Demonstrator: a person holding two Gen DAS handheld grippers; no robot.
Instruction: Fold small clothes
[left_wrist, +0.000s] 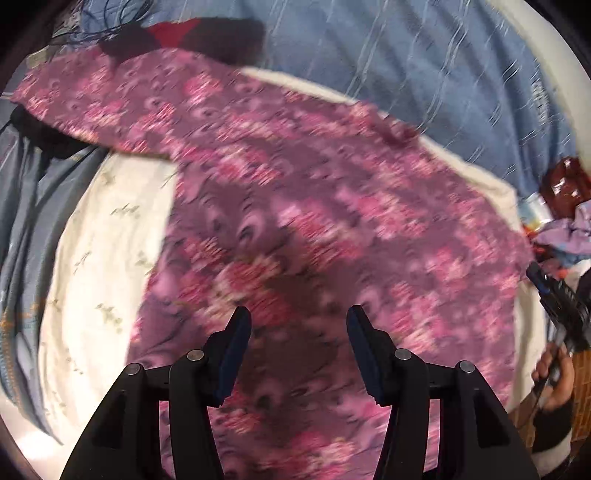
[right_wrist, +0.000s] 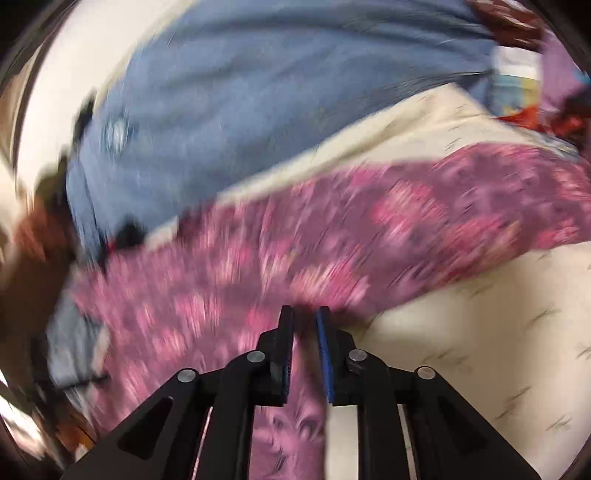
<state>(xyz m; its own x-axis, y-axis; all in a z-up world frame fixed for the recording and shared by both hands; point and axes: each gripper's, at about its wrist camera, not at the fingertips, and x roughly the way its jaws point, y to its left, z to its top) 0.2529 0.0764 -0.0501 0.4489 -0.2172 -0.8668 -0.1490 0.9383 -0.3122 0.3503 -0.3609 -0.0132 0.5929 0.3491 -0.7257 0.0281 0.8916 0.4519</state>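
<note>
A purple garment with pink flowers (left_wrist: 303, 206) lies spread across a cream cloth (left_wrist: 107, 236) on the bed. My left gripper (left_wrist: 298, 321) hovers over its lower middle, jaws wide open and nothing between them. In the right wrist view the same garment (right_wrist: 332, 240) runs in a blurred band from lower left to upper right. My right gripper (right_wrist: 304, 317) is at the garment's near edge with only a narrow gap between its pads. Fabric shows through the gap, and I see no pinch on it. A hand (left_wrist: 554, 380) at the far right holds that gripper's black body.
A blue striped sheet (left_wrist: 406, 66) covers the bed beyond the cream cloth (right_wrist: 480, 350). A heap of mixed clothes (left_wrist: 569, 221) lies at the right edge. Dark and red garments (left_wrist: 177, 33) sit at the top left. The blue sheet (right_wrist: 240, 110) fills the far side.
</note>
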